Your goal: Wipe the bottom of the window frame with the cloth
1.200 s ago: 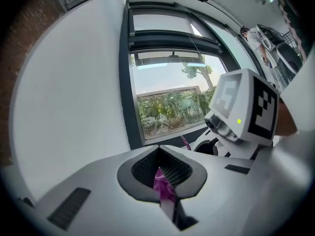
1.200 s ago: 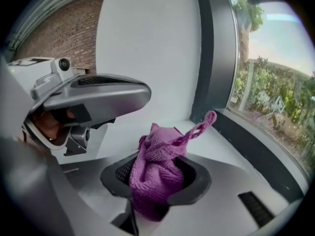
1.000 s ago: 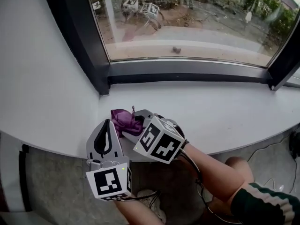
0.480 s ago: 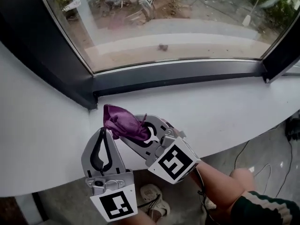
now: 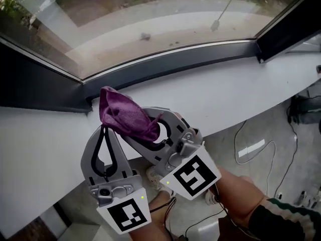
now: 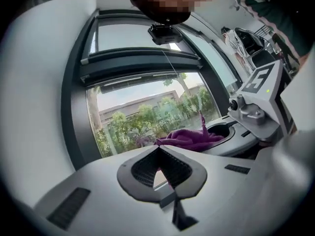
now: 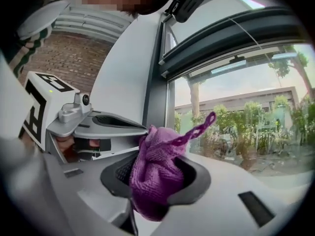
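Note:
A crumpled purple cloth (image 5: 123, 115) is pinched in my right gripper (image 5: 131, 130), which is shut on it. The cloth is above the white sill (image 5: 225, 94), just short of the left end of the dark bottom window frame (image 5: 170, 64). In the right gripper view the cloth (image 7: 155, 173) bulges out between the pads of the right gripper (image 7: 157, 181), with a thin loop sticking up. My left gripper (image 5: 104, 129) lies close alongside on the left, shut and holding nothing, its tips next to the cloth. In the left gripper view the cloth (image 6: 189, 139) shows beyond the left gripper (image 6: 160, 173).
A dark upright frame post (image 5: 288, 21) bounds the window at the right, and a wide dark frame section (image 5: 30, 87) at the left. Below the sill edge are the floor, a thin cable (image 5: 241, 134), a person's forearm (image 5: 235, 192) and striped sleeve (image 5: 293, 222).
Both grippers have gone forward together from the sill's front edge toward the frame's left corner. The cloth has stayed in the right gripper and now sits higher and more spread out.

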Tool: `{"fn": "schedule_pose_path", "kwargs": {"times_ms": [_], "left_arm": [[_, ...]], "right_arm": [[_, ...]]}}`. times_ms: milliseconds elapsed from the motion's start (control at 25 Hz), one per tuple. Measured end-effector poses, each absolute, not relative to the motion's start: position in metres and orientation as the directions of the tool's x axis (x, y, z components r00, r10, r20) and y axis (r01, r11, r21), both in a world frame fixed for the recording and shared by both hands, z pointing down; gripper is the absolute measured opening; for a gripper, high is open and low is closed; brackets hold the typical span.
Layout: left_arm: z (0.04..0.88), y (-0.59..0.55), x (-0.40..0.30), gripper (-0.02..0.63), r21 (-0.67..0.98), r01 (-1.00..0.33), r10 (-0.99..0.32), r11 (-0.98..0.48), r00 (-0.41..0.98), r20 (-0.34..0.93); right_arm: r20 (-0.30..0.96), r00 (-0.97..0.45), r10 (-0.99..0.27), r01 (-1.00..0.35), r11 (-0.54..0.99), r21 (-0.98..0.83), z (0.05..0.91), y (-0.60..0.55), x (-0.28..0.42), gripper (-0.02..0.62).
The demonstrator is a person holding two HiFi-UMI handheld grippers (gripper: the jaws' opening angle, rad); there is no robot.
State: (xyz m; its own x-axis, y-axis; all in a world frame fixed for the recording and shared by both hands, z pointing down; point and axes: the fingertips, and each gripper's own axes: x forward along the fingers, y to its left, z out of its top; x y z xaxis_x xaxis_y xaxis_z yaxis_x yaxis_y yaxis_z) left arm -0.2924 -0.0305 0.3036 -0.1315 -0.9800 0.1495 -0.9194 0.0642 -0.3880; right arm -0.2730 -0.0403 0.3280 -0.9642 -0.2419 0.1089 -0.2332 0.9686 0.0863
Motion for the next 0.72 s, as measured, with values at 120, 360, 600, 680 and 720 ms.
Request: {"fn": "schedule_pose_path", "kwargs": {"times_ms": [120,360,600,680,720], "left_arm": [[0.266,-0.036,-0.269,0.003,-0.35,-0.935,-0.985,0.049,-0.103,0.137],[0.181,-0.054,-0.207,0.003,-0.292,-0.956,-0.994,-0.033,0.001,0.107],[0.106,-0.063,-0.152,0.003,-0.253,-0.961,-0.992,-0.114,0.094,0.089],[0.072,-0.073,-0.13,0.003,-0.254,-0.955,-0.988,-0.154,0.144,0.061],[0.055,-0.076,-0.12,0.003,-0.248,-0.953,-0.985,-0.175,0.166,0.054]], "right_arm": [[0.103,-0.951,-0.293,-0.291,0.956,0.034,0.293,-0.047,-0.239,0.146],[0.057,-0.935,-0.35,-0.351,0.936,-0.003,0.211,-0.051,-0.167,0.147],[0.053,-0.915,-0.4,-0.402,0.916,-0.02,0.13,-0.047,-0.108,0.146],[0.03,-0.898,-0.44,-0.44,0.898,-0.013,0.096,-0.053,-0.085,0.147],[0.025,-0.89,-0.454,-0.455,0.891,-0.006,0.078,-0.053,-0.074,0.146]]}}
